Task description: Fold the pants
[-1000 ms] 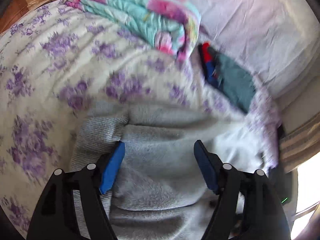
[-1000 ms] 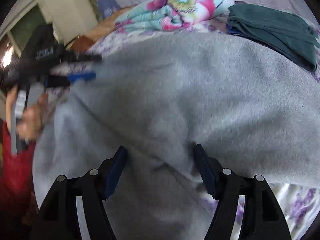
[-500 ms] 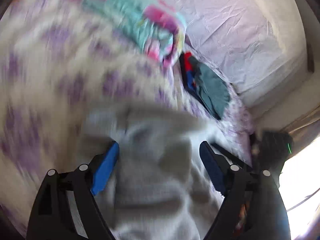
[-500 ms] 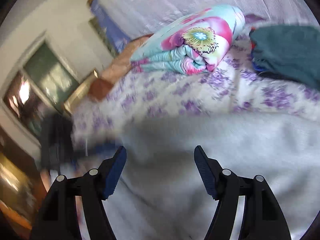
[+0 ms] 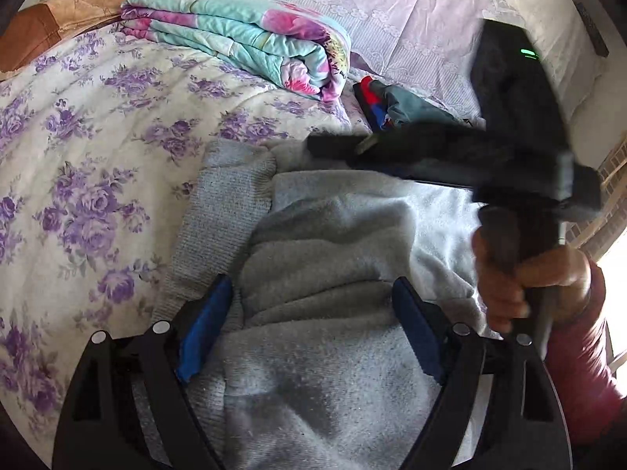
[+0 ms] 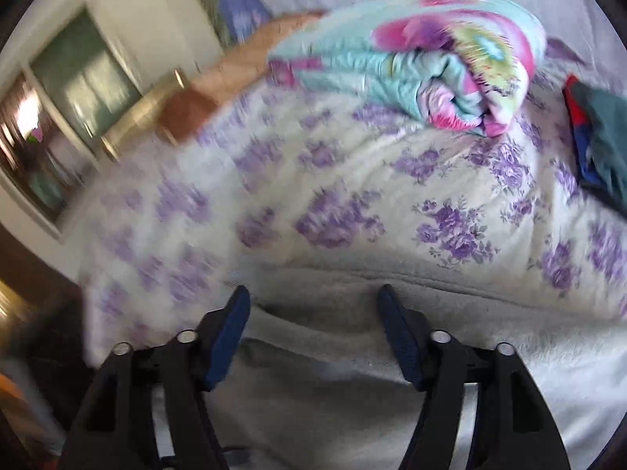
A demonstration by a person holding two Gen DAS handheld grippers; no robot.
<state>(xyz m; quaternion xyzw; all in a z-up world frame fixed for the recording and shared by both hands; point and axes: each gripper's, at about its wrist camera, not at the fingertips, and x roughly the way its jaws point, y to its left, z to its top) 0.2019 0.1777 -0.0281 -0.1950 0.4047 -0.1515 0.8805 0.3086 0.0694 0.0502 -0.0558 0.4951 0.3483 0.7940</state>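
Observation:
Grey fleece pants (image 5: 333, 258) lie bunched on the flowered bed sheet (image 5: 98, 149), their ribbed waistband (image 5: 219, 211) turned up at the left. My left gripper (image 5: 309, 321) is open, its blue pads either side of a fold of the fabric. The right gripper's body shows in the left wrist view (image 5: 462, 152), held by a hand above the pants' far side. In the right wrist view the right gripper (image 6: 313, 325) is open over the pants' edge (image 6: 352, 313).
A folded turquoise and pink quilt (image 5: 243, 43) lies at the back of the bed. Folded dark green clothes (image 5: 407, 105) lie to its right. A brown pillow (image 5: 51, 19) sits at the far left. A window (image 6: 70, 90) and the wall stand beyond the bed.
The right gripper has swung up from over the middle of the pants to their far edge and now shows in the left wrist view. The left gripper stayed open over the waistband.

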